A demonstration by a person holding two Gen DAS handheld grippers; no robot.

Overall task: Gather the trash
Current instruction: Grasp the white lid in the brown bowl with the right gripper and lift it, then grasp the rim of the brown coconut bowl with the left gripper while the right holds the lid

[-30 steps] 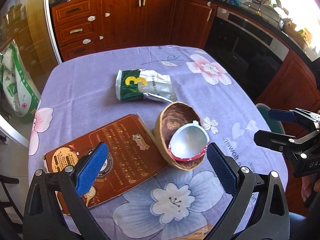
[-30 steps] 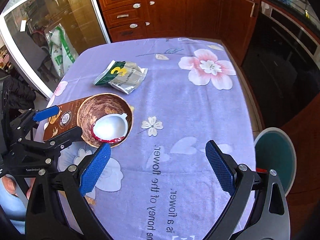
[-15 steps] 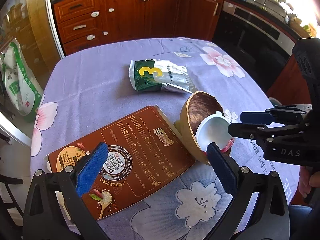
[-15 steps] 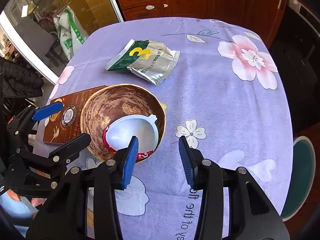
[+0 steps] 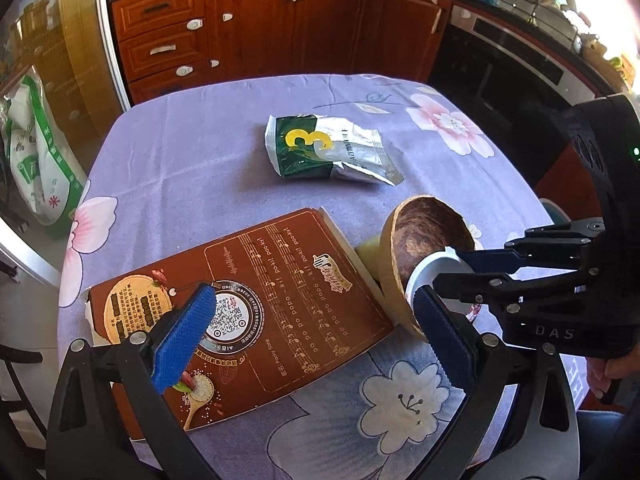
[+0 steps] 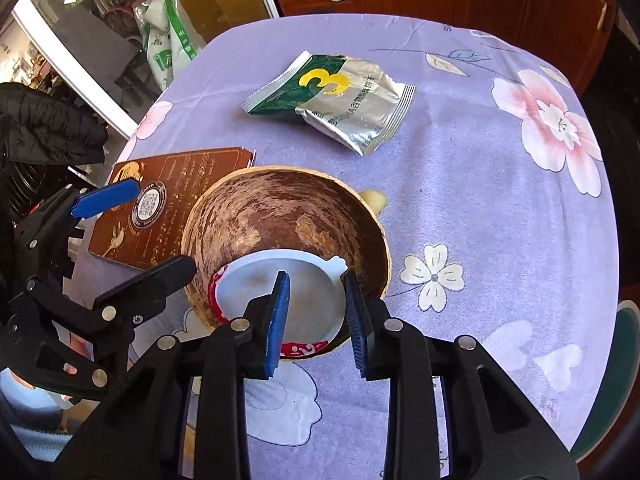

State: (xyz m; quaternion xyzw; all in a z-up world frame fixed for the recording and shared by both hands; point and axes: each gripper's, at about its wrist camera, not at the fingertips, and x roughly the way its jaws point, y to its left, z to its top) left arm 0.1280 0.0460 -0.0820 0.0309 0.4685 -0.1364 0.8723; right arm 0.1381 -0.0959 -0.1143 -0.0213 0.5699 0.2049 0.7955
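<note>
A coconut-shell bowl (image 6: 272, 216) sits on the purple floral tablecloth (image 6: 480, 208) with a white cup with a red label (image 6: 256, 292) inside it. My right gripper (image 6: 316, 308) points steeply down with its jaws closing. One pad is inside the cup and the other is outside its right rim, with the cup wall between them, not visibly pinched. My left gripper (image 5: 314, 334) hovers wide open over a flat brown box (image 5: 280, 288) and holds nothing. A silver-green packet marked 3 (image 5: 328, 152) lies farther back. The right gripper (image 5: 468, 270) reaches over the bowl (image 5: 416, 236).
A small pale scrap (image 6: 374, 200) lies against the bowl's far side. Wooden cabinets (image 5: 280, 24) and a dark oven (image 5: 500, 72) stand beyond the table. A green-white sack (image 5: 36, 168) is on the floor at the left. A teal stool (image 6: 616, 360) stands beside the table's right edge.
My right gripper came down and left onto the bowl, and its jaws narrowed from wide open to a small gap around the cup rim. The left gripper sank slightly over the box.
</note>
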